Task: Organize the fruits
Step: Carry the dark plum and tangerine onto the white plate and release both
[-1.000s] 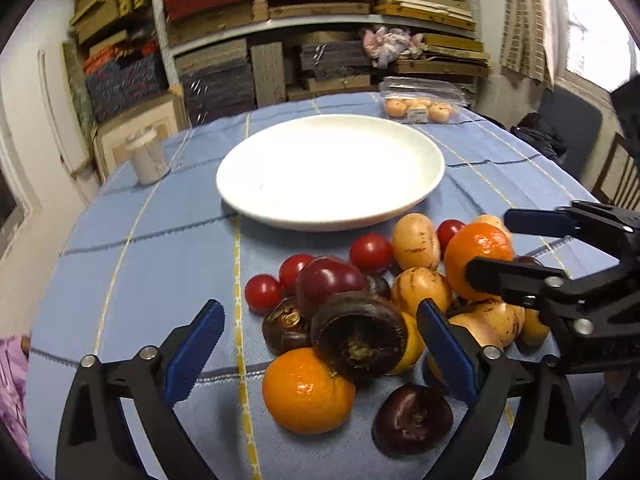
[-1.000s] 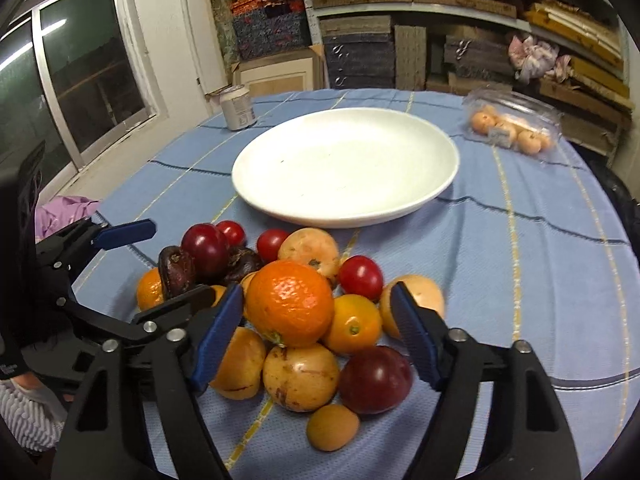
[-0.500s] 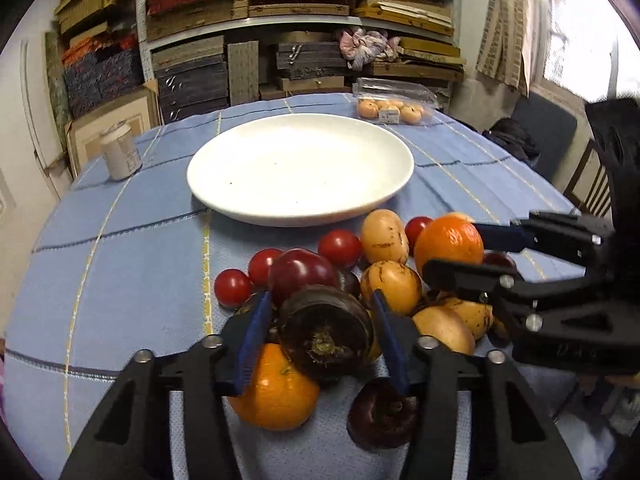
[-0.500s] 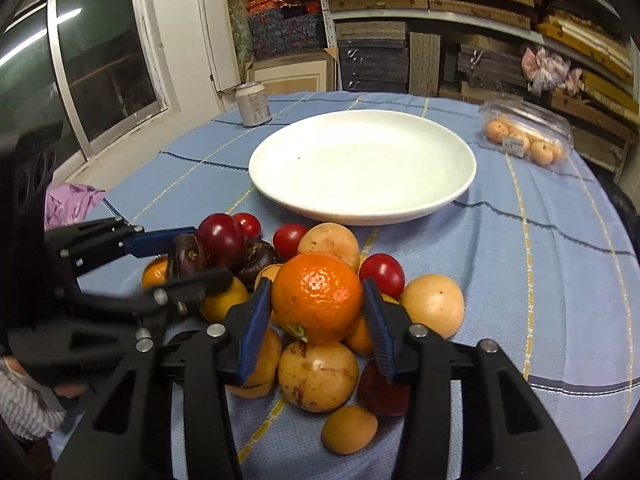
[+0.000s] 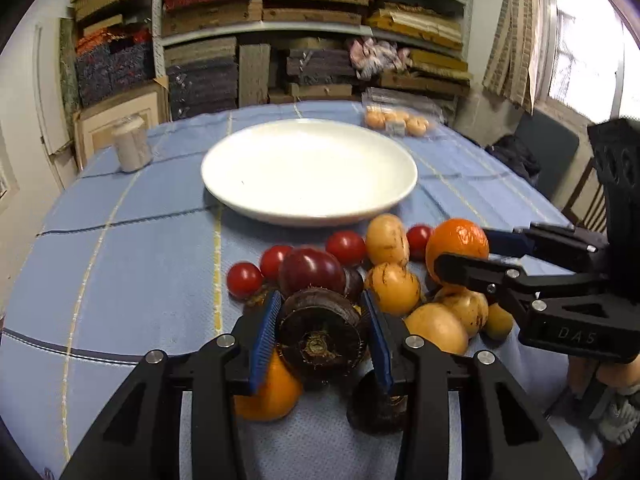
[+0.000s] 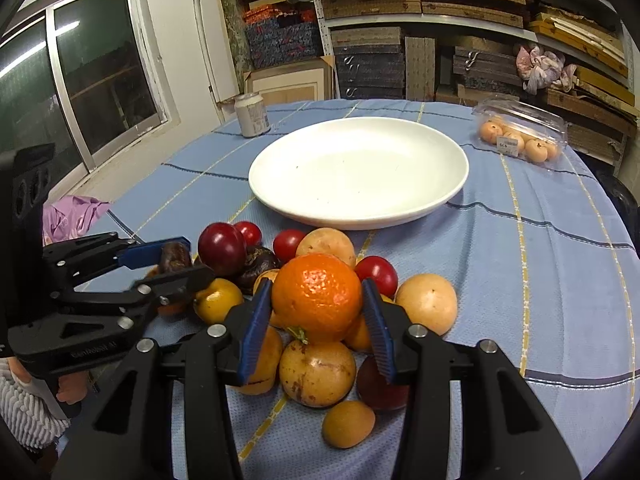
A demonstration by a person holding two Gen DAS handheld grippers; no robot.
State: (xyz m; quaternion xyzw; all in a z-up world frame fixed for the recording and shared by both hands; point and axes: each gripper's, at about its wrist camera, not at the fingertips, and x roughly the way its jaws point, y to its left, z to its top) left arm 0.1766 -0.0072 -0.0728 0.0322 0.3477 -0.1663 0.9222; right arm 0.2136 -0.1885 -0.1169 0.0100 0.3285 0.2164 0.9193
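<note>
A pile of fruit lies on the blue tablecloth in front of a white plate [image 5: 308,172] [image 6: 358,172]: cherry tomatoes, a dark red plum [image 5: 312,270], yellow passion fruits and oranges. My left gripper [image 5: 320,308] is closing, and its blue pads press both sides of a dark mangosteen [image 5: 320,338]. In the right wrist view that gripper [image 6: 168,266] shows at the left with the mangosteen [image 6: 174,258] in it. My right gripper [image 6: 316,292] is shut on the top orange [image 6: 316,300]. The left wrist view shows this orange [image 5: 456,240] at the right.
A white can [image 5: 131,144] [image 6: 251,114] stands at the table's far left. A clear plastic box of small orange fruits [image 5: 396,120] [image 6: 520,136] sits at the far right. Full shelves rise behind the table. A pink cloth [image 6: 68,216] lies off the left edge.
Both grippers have closed from wide open. The left one came in around the mangosteen, and the right one closed on the top orange. The pile has kept its place.
</note>
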